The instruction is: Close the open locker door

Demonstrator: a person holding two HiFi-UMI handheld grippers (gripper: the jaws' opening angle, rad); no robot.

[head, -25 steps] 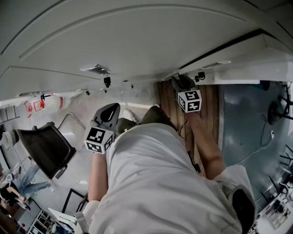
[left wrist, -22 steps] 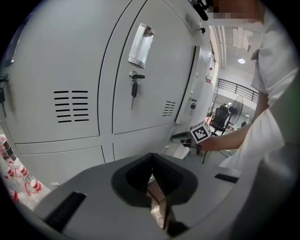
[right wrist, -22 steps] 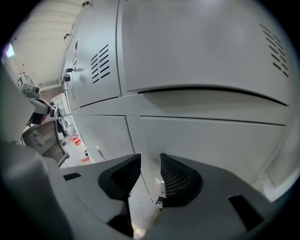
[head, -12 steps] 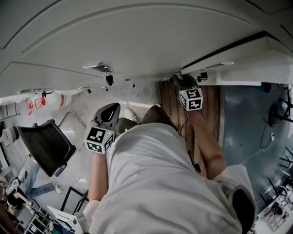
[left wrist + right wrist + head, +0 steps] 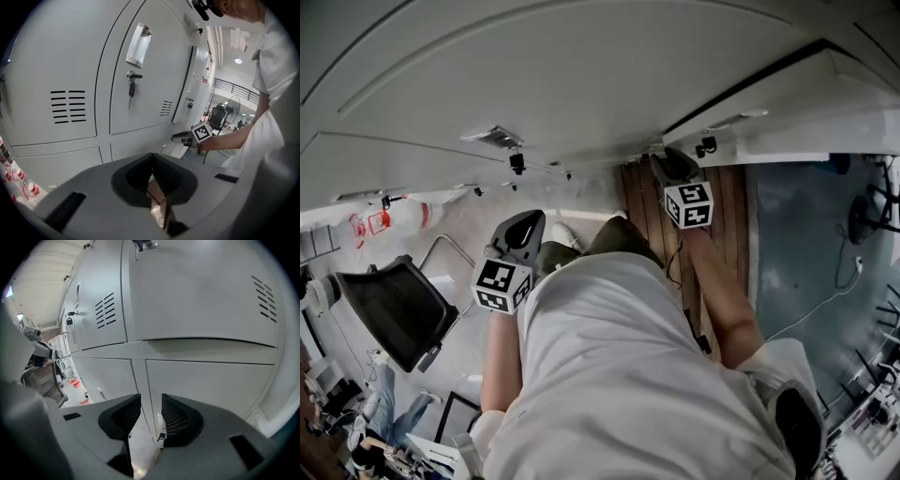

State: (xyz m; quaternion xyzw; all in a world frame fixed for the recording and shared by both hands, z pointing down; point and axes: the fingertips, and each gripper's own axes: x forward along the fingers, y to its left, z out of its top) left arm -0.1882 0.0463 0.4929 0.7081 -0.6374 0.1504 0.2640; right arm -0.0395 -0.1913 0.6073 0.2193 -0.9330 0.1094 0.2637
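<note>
Though distorted, grey lockers (image 5: 581, 94), perhaps wooden floor (image 5: 733, 217).

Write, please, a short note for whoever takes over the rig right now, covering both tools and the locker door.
Left tool: jaws together, empty, held back from the lockers.
Right tool: jaws apart, nothing between them, pointing at the lockers beside the door's free edge; contact not clear.
Locker door: ajar, a dark gap showing along its free edge.
Done: nothing confirmed; the door is not flush.
Left: probably push the door flush with the right tool, then check the gap is gone.
</note>
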